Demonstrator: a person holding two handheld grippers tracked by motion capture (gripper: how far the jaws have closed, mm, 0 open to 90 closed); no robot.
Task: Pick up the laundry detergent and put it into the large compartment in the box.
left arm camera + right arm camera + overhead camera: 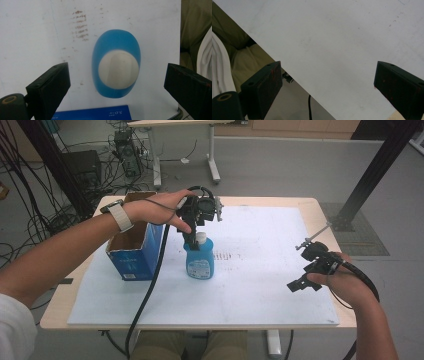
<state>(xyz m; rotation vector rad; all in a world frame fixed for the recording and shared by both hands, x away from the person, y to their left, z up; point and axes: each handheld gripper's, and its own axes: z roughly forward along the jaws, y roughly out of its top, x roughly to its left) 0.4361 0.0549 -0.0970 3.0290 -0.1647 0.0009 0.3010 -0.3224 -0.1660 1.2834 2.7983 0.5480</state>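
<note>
Our left tool (117,82), jaws spread, hangs above the white-capped blue plastic bottle (199,259); open blue cardboard box (134,251) just beside it; right tool (306,279) spread near the bench's right edge.

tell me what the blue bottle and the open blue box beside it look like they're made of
Blue bottle: likely plastic, smooth and slightly translucent, with an opaque white cap and a printed label.
Blue box: cardboard by the look, printed blue outside, with a plain brown inside and open flaps.

Bottle (199,261) on table (260,285), box (134,251) left.
</note>
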